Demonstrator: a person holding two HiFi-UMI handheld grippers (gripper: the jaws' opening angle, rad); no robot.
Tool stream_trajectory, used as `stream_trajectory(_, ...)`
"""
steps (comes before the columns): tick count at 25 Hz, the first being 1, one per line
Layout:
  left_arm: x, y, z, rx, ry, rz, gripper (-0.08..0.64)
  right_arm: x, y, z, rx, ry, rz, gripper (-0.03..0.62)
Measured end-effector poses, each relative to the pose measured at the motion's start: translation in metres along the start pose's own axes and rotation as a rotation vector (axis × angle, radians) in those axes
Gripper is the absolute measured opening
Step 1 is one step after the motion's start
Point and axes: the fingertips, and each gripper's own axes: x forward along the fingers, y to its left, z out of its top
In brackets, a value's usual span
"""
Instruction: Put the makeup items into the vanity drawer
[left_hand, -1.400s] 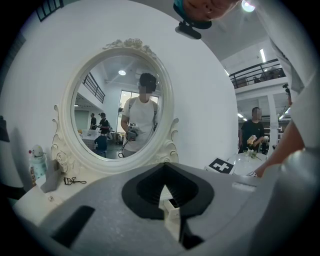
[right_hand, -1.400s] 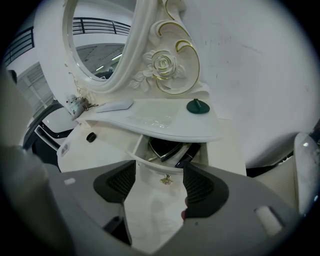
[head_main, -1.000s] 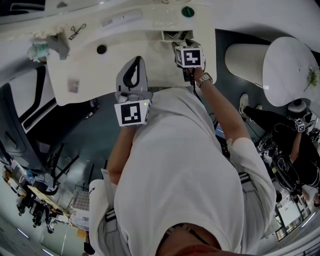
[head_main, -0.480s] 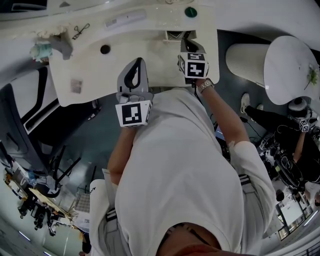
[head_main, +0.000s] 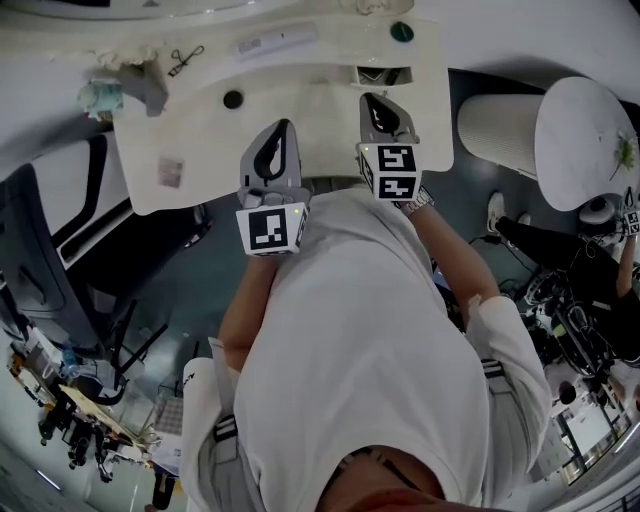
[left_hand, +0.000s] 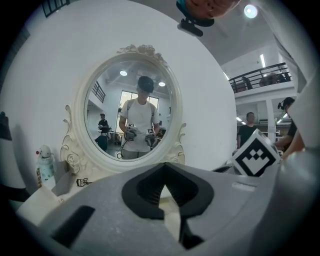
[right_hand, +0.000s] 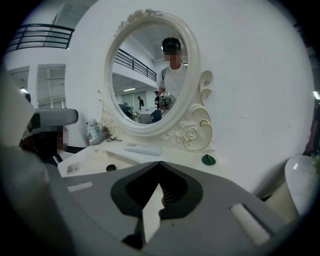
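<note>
The cream vanity top (head_main: 300, 110) carries a black round compact (head_main: 233, 99), a long white case (head_main: 275, 42), a green round lid (head_main: 402, 32), an eyelash curler (head_main: 185, 58) and a small square packet (head_main: 170, 172). A small drawer (head_main: 383, 75) stands open at the vanity's right. My right gripper (head_main: 375, 100) hovers just in front of that drawer, shut and empty. To its left, over the vanity's front edge, my left gripper (head_main: 281, 128) is also shut with nothing in it. The right gripper view shows the white case (right_hand: 142, 148), green lid (right_hand: 208, 160) and compact (right_hand: 111, 168) past my shut right gripper (right_hand: 160, 172).
An oval ornate mirror (left_hand: 127, 110) rises behind the vanity and reflects the person. A small bottle (left_hand: 45, 165) and a grey object (head_main: 150, 85) sit at the vanity's left end. A white ribbed stool (head_main: 510, 125) and a round white table (head_main: 590, 140) stand to the right.
My right gripper has lifted and drawn back from the open drawer toward the person. The left gripper has shifted a little forward over the vanity edge.
</note>
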Motion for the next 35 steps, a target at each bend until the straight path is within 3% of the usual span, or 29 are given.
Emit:
stream_trajectory(3,-0.005,0.009,0.003,-0.003,-0.008,-0.015,0.006,-0.017,0.019,0.020,0.000,-0.049,0.018,0.006)
stream_trajectory(9,-0.014,0.023,-0.002,-0.005,0.000,-0.056,0.006,-0.050,0.049,0.059,0.120,-0.153,0.029,0.006)
stream_trajectory(20,-0.029,0.054,0.005,0.000,-0.014,-0.094,0.006,-0.078,0.099,0.080,0.049,-0.247,-0.008,0.006)
stream_trajectory(35,-0.055,0.089,0.003,0.021,-0.028,-0.071,0.005,-0.075,0.142,0.086,0.041,-0.283,-0.004,0.006)
